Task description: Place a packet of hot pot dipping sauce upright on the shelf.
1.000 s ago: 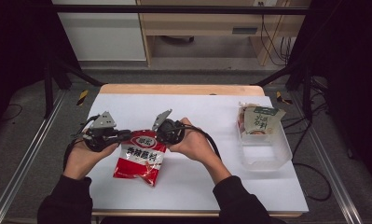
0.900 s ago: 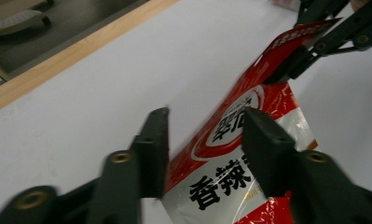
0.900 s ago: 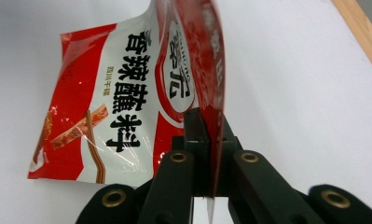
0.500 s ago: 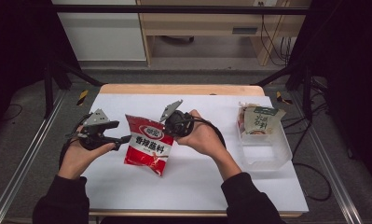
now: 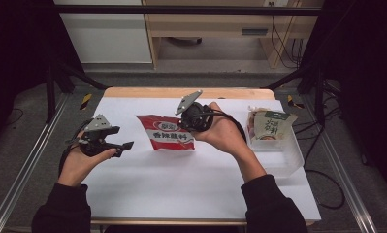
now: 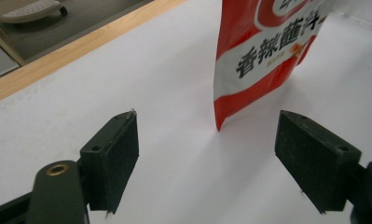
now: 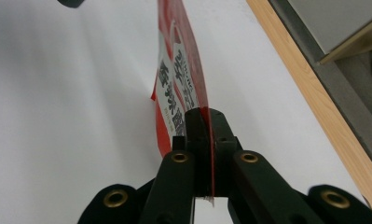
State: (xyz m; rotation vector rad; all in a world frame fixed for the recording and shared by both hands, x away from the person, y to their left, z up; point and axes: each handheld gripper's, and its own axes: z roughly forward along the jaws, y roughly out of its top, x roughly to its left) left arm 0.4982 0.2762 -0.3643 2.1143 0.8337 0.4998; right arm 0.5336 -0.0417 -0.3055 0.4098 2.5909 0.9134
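Note:
A red and white sauce packet (image 5: 168, 133) hangs above the white table, pinched at its right edge by my right gripper (image 5: 187, 122), which is shut on it. In the right gripper view the packet (image 7: 179, 74) runs edge-on away from the closed jaws of that gripper (image 7: 205, 140). My left gripper (image 5: 124, 143) stands off to the left of the packet, apart from it; its jaws have just been opening and stand wide with nothing between them. In the left gripper view the packet (image 6: 263, 51) hangs beyond the gap of that gripper (image 6: 225, 144).
A clear plastic bin (image 5: 283, 158) at the table's right holds a green and white packet (image 5: 270, 125). The table's wooden far edge (image 5: 147, 92) runs behind the hands. Metal rails (image 5: 21, 174) flank the table.
The left gripper has let go of the red packet and drawn back to the left. The right gripper has lifted the packet off the table, up and away.

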